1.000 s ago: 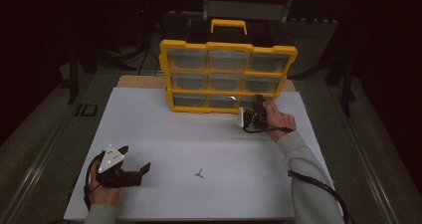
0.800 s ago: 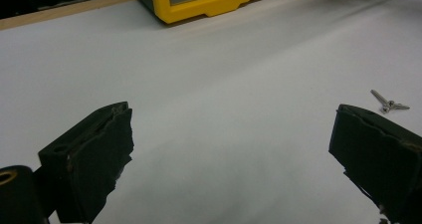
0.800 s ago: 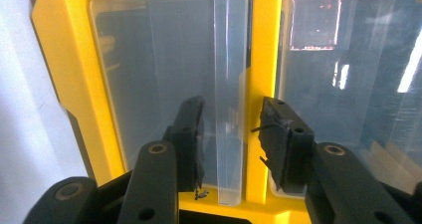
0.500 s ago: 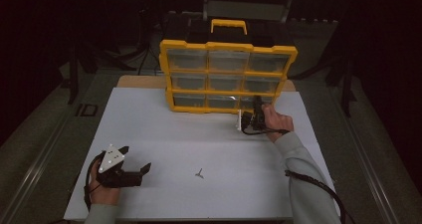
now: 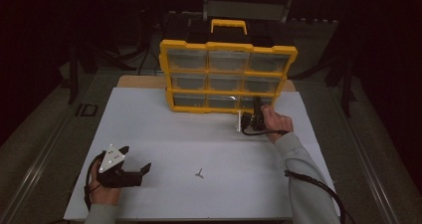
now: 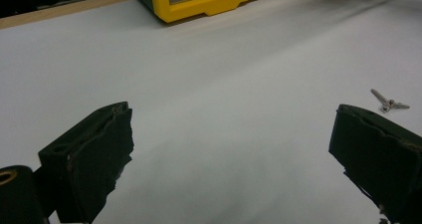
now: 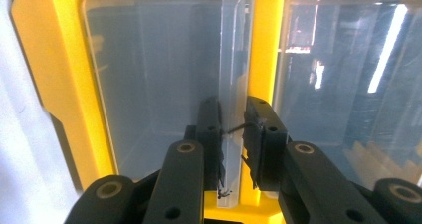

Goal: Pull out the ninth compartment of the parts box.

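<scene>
Closing lately around the clear drawer front [image 7: 234, 84]: right gripper [image 7: 233, 139], both pads flanking the thin plastic edge, seemingly clamped on it, bottom row of the yellow organizer [image 5: 226, 74] straight ahead. Idle on the white table [image 5: 199, 139]: left gripper [image 5: 137, 171], jaws spread wide, small screw [image 6: 389, 102] just beyond one pad.

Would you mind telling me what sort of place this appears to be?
Probably a dim lab or workshop bench: a white-covered table, a yellow parts organizer with clear drawers, and a small screw.
</scene>
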{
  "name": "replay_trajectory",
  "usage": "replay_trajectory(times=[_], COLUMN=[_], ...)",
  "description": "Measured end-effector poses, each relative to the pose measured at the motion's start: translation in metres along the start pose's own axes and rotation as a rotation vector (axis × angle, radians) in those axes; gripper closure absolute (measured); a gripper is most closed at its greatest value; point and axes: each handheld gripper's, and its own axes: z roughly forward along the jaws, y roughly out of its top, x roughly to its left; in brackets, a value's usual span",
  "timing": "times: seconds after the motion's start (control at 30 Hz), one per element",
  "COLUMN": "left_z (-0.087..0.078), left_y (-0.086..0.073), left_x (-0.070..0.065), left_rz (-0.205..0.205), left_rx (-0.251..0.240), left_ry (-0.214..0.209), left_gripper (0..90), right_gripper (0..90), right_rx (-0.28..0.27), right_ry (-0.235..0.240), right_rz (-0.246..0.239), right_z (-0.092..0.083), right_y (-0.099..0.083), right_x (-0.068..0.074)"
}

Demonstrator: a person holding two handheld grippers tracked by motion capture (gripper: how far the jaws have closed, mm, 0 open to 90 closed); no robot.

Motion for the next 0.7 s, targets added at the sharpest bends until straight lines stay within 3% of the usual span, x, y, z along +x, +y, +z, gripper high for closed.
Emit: replay_trajectory(times=[0.7], left_z=[0.0004], left_y=[-0.0001], left_x=[0.0], left_rz=[-0.002], left_rx=[0.003], left_ry=[-0.001], left_gripper=[4.1], right_gripper=[72.3], right_rx=[-0.015], right_ry=[0.009], right_rz=[-0.032], right_z=[-0.0002], right_y=[0.0009], right_x=[0.0009])
